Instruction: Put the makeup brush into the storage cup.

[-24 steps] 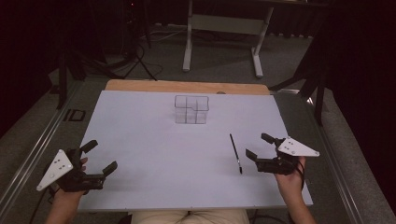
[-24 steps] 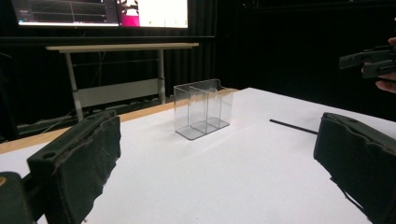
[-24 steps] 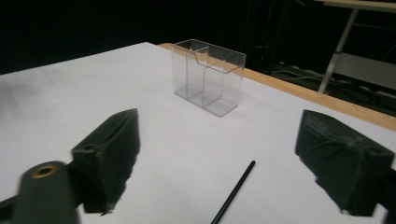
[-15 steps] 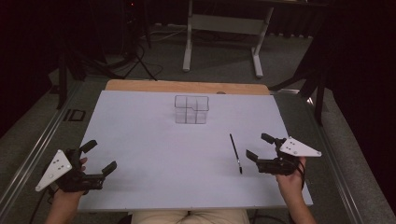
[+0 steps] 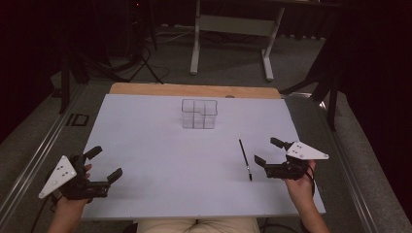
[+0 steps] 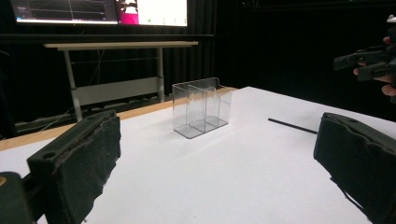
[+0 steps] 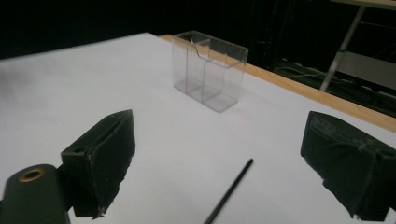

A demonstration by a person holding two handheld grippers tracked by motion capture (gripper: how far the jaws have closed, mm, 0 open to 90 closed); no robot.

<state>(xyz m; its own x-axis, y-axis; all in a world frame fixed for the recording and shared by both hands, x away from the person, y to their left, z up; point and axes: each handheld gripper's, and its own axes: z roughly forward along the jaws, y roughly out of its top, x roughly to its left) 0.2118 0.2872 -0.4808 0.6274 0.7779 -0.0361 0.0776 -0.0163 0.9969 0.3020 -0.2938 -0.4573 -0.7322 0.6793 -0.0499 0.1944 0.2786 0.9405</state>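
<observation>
Both hand-held grippers, left and right, gape empty; the right flanks the thin black brush, seemingly for the clear plastic compartment box farther off.

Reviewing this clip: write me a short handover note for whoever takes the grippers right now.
Left gripper: open, empty, at the near left edge of the white table.
Right gripper: open, empty, just right of the thin black stick, not touching it.
Stick lies flat on the table, near right. Clear divided box stands upright mid-table toward the far side; it looks empty.
Done: nothing picked up so far.
Left: probably grasp the stick and put it in the box.
</observation>
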